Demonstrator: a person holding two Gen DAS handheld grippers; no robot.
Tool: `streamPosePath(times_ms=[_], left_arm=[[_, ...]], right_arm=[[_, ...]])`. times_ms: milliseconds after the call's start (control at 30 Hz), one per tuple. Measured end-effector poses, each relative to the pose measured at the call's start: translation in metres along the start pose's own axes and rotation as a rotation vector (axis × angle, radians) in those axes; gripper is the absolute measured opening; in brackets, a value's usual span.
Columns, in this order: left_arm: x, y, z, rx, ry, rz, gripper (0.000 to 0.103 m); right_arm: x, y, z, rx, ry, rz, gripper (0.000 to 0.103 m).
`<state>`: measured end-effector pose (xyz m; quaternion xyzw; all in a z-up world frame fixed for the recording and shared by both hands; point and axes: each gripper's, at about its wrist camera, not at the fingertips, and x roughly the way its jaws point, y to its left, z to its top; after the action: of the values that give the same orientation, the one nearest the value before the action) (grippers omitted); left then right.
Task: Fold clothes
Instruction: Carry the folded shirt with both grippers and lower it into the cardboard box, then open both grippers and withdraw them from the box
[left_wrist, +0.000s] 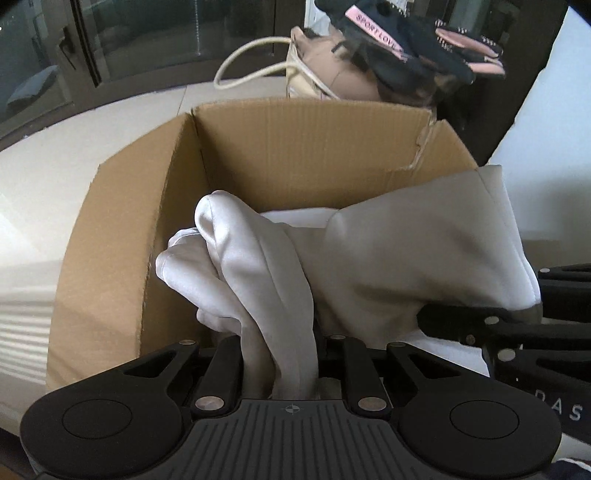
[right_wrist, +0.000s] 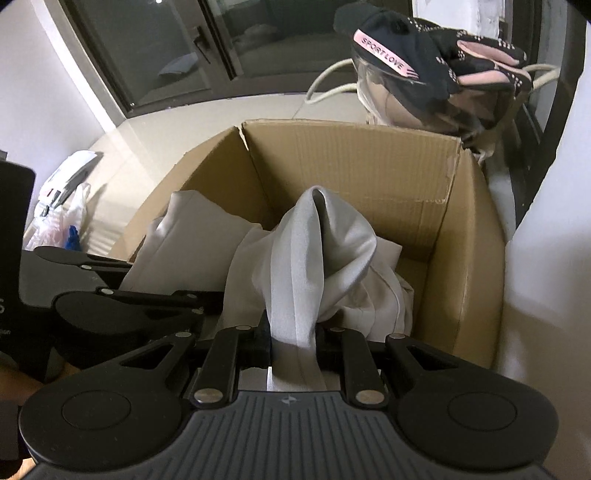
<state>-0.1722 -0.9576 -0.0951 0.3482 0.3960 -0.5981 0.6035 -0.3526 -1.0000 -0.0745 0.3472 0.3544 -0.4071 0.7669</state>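
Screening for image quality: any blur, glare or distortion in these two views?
Left wrist view: black garment at top smeared by blur, cardboard box edges bowed by the fisheye, bright washed-out surface at left. Right wrist view: sharper overall, white cloth crisp, dark vignetted corners.

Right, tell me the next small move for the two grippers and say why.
Probably lift both together, straight up. The left gripper and right gripper are each shut on a bunch of the pale garment, and most of it still lies inside the cardboard box, too crumpled to fold there.
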Motion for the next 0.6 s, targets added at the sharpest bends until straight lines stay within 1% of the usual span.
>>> streamPosePath(times_ms=[67,100,133,200,267,300,333,367,433,467,567,600], left_arm=[[0.001,0.0,0.0,-0.003,0.009,0.002,0.02],[0.001,0.001,0.0,-0.013,0.016,0.005,0.024],[0.001,0.003,0.0,-0.026,0.023,0.009,0.026],[-0.006,0.005,0.0,-0.033,0.02,0.029,0.028],[-0.013,0.008,-0.001,-0.038,0.013,0.051,0.035],[-0.017,0.009,-0.001,-0.04,0.01,0.062,0.044],[-0.021,0.01,-0.001,-0.042,0.007,0.073,0.048],[-0.027,0.011,-0.001,-0.038,-0.007,0.086,0.048],[-0.039,0.012,-0.002,-0.028,-0.033,0.109,0.049],[-0.043,0.013,-0.003,-0.027,-0.04,0.116,0.049],[-0.055,0.013,-0.007,-0.032,-0.044,0.122,0.049],[-0.058,0.013,-0.009,-0.033,-0.042,0.12,0.05]], right_arm=[[0.002,-0.001,0.0,0.002,0.01,-0.004,0.02],[0.004,-0.001,0.0,0.002,0.015,-0.006,0.022],[0.004,-0.001,-0.001,0.001,0.019,-0.009,0.026],[0.001,0.0,-0.002,-0.017,0.009,-0.029,0.031],[-0.005,0.002,-0.004,-0.039,-0.002,-0.041,0.031],[-0.01,0.003,-0.006,-0.048,-0.005,-0.044,0.031],[-0.014,0.004,-0.007,-0.057,-0.009,-0.046,0.032],[-0.018,0.005,-0.009,-0.066,-0.013,-0.049,0.032],[-0.026,0.008,-0.012,-0.084,-0.021,-0.054,0.038],[-0.03,0.009,-0.013,-0.093,-0.025,-0.056,0.039],[-0.043,0.012,-0.018,-0.121,-0.037,-0.064,0.04],[-0.047,0.014,-0.02,-0.13,-0.041,-0.067,0.042]])
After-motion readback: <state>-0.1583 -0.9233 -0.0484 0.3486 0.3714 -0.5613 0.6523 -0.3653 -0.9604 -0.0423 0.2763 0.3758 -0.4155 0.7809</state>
